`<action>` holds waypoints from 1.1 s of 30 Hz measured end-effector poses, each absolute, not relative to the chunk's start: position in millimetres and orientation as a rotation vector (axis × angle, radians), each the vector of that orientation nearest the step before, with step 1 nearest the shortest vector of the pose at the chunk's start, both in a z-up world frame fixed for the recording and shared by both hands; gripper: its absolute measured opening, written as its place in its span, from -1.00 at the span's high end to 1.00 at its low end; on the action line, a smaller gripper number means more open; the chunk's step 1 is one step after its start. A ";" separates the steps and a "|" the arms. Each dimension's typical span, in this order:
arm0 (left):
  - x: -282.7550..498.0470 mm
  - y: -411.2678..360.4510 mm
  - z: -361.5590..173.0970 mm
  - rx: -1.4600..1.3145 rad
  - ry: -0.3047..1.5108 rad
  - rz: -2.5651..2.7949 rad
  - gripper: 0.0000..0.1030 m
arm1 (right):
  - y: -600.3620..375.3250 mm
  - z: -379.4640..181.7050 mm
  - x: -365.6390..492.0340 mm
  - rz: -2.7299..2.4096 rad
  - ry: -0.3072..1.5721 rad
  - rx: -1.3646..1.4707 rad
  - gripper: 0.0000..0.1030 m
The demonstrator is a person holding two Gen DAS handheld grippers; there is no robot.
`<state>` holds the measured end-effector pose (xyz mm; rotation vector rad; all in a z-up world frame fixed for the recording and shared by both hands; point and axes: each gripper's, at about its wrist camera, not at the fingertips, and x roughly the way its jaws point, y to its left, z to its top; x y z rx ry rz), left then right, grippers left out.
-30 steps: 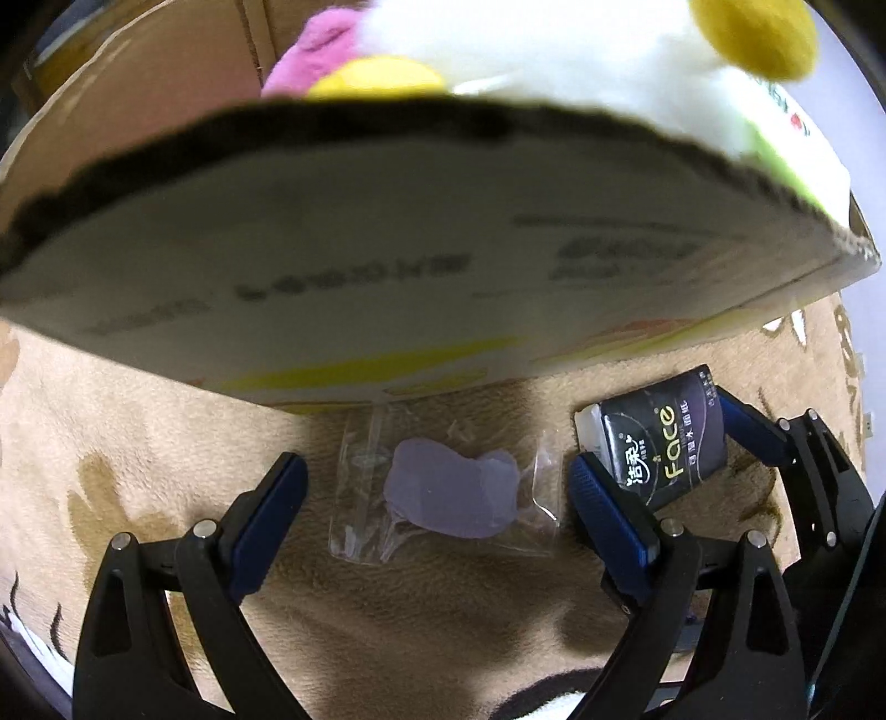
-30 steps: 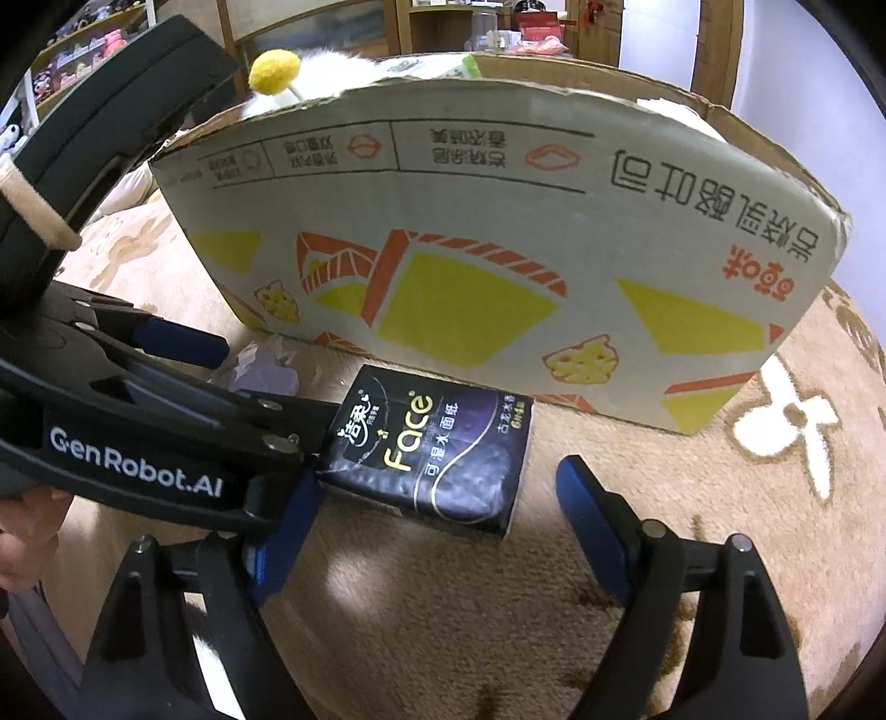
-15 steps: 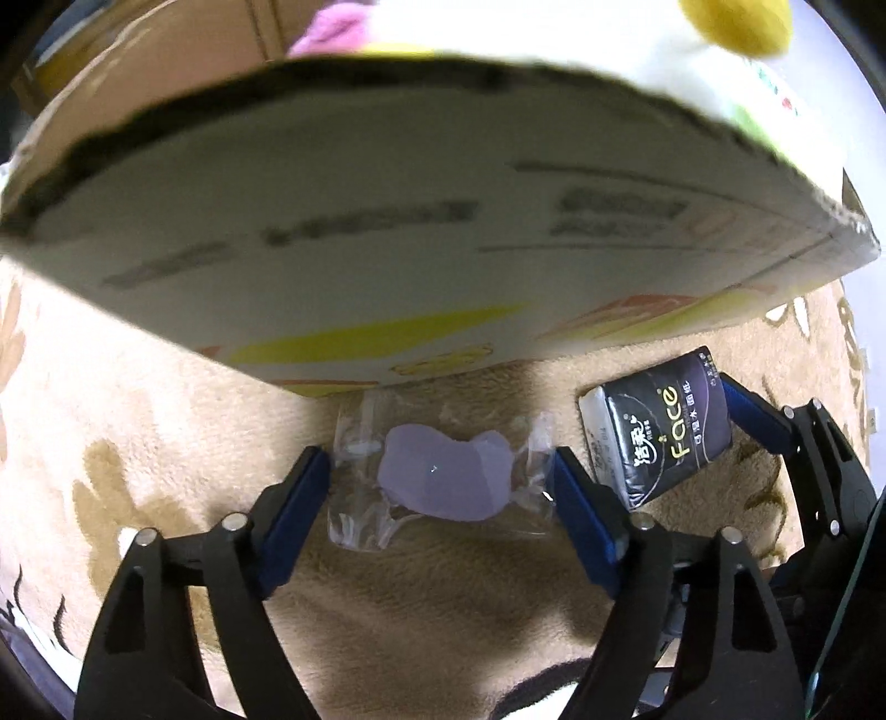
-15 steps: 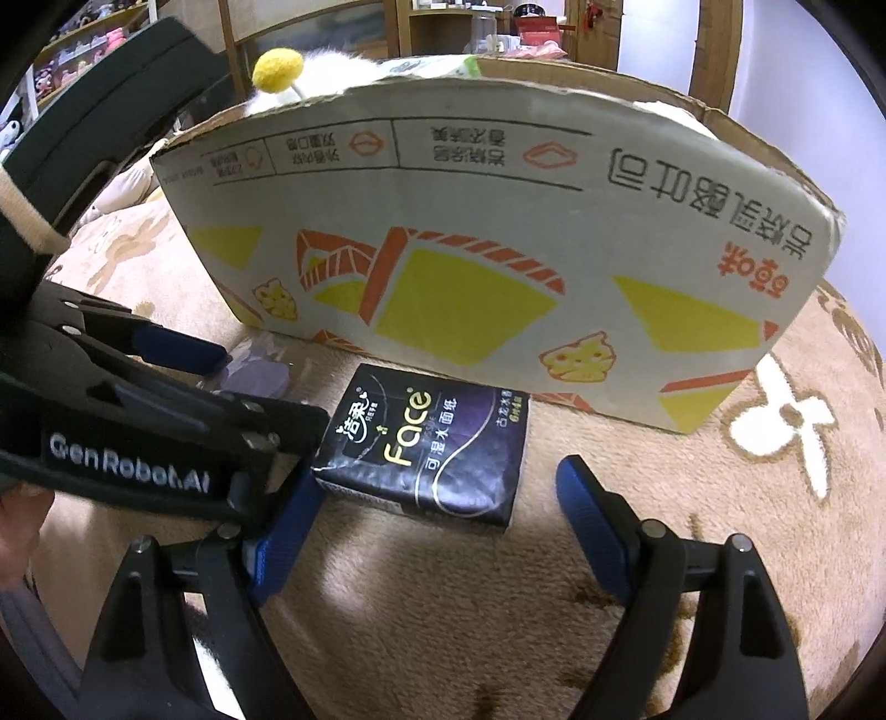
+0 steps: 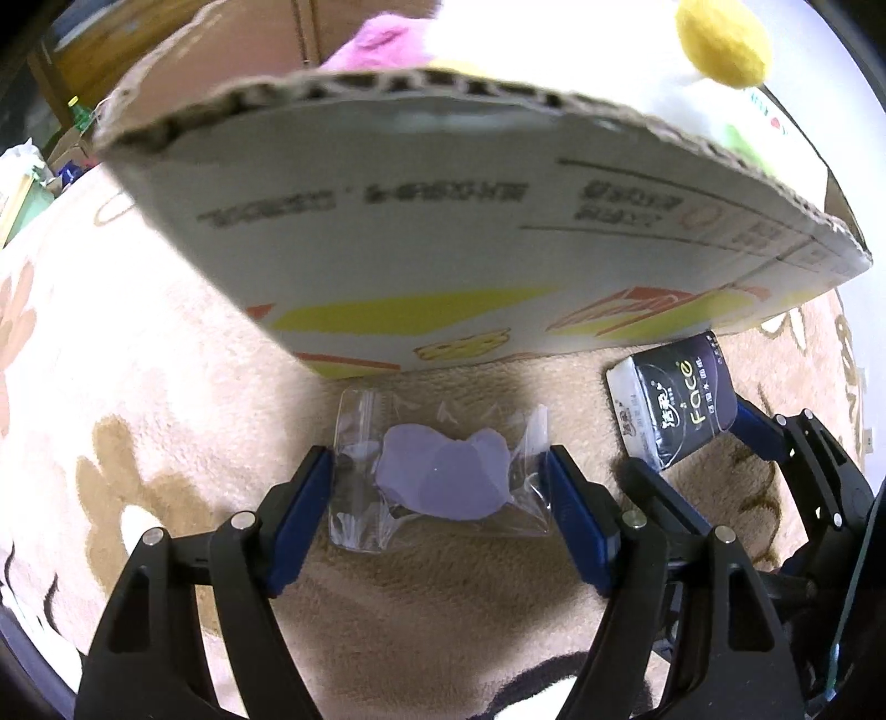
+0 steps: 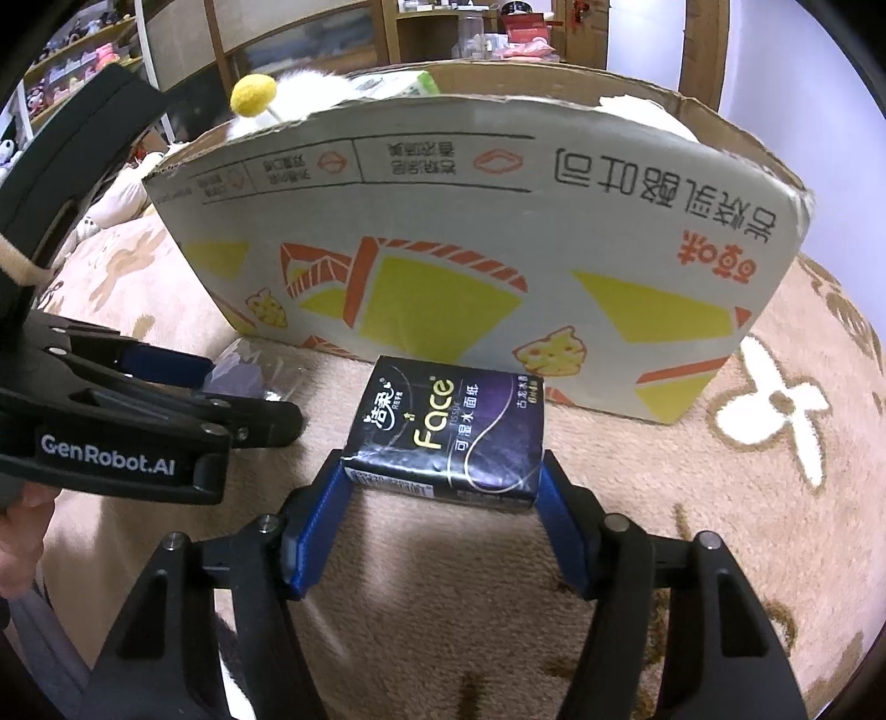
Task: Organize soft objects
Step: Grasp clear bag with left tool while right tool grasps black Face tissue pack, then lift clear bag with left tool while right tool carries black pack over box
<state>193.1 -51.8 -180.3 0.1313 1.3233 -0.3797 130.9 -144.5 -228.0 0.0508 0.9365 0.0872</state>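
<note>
Dark purple rectangular tissue pack [image 6: 446, 437] lies crosswise between right gripper [image 6: 440, 526] pads, just closed onto its short ends; left gripper [image 5: 440, 518] brackets clear plastic pouch [image 5: 440, 473], grip unconfirmed.

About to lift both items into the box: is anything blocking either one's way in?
Only the cardboard box's near wall, standing upright directly behind the tissue pack and the clear bag. Both must go over its rim; plush toys already fill part of the inside.
</note>
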 end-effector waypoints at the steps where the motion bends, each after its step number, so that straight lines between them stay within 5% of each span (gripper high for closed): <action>1: 192.3 -51.1 -178.8 0.129 1.319 -0.377 -0.47 | -144.9 -227.9 130.7 0.087 0.935 0.053 -0.35; 14: 167.8 -21.9 -174.2 0.087 1.266 -0.338 -0.46 | -165.5 -207.5 110.0 0.056 0.905 0.082 -0.33; 33: 105.0 -23.7 -90.7 0.104 1.008 -0.270 -0.46 | -172.1 -152.4 60.9 0.026 0.755 0.100 -0.33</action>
